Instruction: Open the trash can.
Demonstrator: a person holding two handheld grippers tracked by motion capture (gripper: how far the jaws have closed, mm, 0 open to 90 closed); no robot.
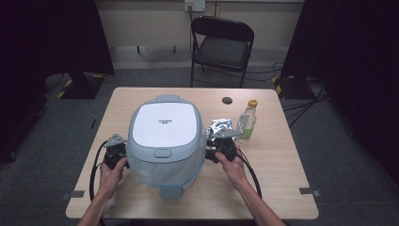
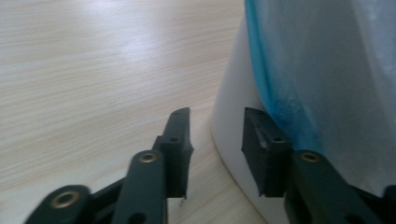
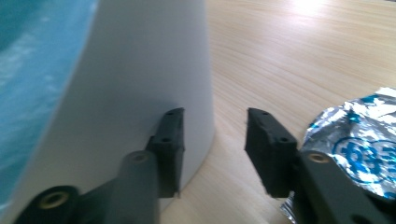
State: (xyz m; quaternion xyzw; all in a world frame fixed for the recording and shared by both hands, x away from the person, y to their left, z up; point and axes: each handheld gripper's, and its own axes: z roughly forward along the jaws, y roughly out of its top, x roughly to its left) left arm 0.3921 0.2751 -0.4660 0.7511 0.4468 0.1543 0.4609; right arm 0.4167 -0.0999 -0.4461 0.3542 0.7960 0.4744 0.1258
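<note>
flanking the rice cooker [image 1: 165,141] from both sides, i have my left hand-held gripper [image 1: 114,151] at its left flank and my right hand-held gripper [image 1: 220,149] at its right flank, low near the base. in the left gripper view the jaws stand spread, one pad [image 2: 261,149] against the blue-edged plastic wrap [image 2: 327,93], the other over bare desk [image 2: 93,70]. in the right gripper view the jaws are also spread, one pad [image 3: 170,140] touching the cooker's pale wall [image 3: 140,70], the other free above the wood.

the cooker sits mid-desk, slightly left of centre. its long axis runs from me toward the far edge; the latch button [image 1: 162,153] and the blue-grey tab below it [image 1: 170,191] face me, the hinge end points away.

my worry: neither hand-held gripper pinches anything, so a squeeze-and-lift relies on smooth curved walls and slippery film; i judge the pads could skid and the cooker tip or drop. uneven pushing would spin it.

just right of the right hand-held gripper lies a crumpled foil packet [image 1: 220,126], then a bottle with a yellow cap [image 1: 247,120]; a sideways swing could knock either. beyond the desk stands a folding chair [image 1: 221,47].
</note>
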